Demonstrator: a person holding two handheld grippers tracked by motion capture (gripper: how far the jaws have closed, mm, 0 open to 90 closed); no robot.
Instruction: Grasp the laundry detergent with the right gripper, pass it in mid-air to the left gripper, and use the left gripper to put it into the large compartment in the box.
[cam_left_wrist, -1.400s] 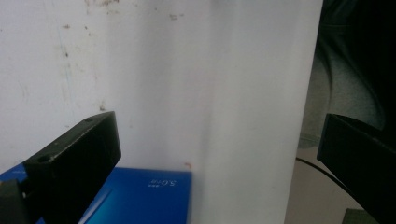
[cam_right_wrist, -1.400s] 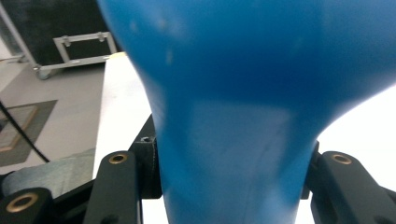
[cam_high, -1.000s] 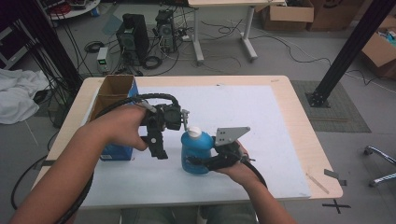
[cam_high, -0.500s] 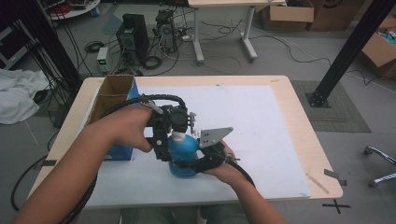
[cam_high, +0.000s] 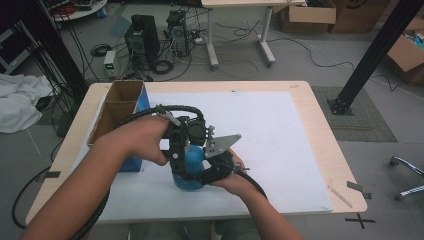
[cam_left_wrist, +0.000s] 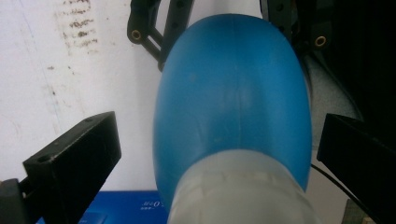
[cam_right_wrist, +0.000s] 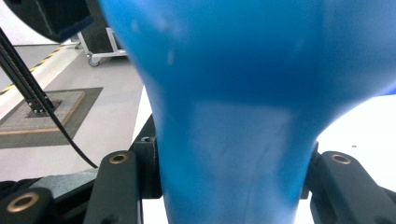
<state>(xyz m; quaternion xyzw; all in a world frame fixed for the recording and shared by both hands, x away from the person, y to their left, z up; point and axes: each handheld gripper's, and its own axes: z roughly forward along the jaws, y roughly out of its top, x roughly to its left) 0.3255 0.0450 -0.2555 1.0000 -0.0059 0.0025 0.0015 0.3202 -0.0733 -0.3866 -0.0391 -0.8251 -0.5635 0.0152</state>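
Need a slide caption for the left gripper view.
Open left gripper straddles the blue bottle that the right gripper clamps.

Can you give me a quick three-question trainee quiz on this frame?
1. True or false: the right gripper is shut on the blue bottle.
2. The left gripper has its jaws: A) clamped on the bottle, B) open on either side of the bottle's top, C) inside the cardboard box.
3. What stands at the table's left edge, beside the left forearm?

Key: 1 true. 2 B. 3 the open cardboard box with blue sides.
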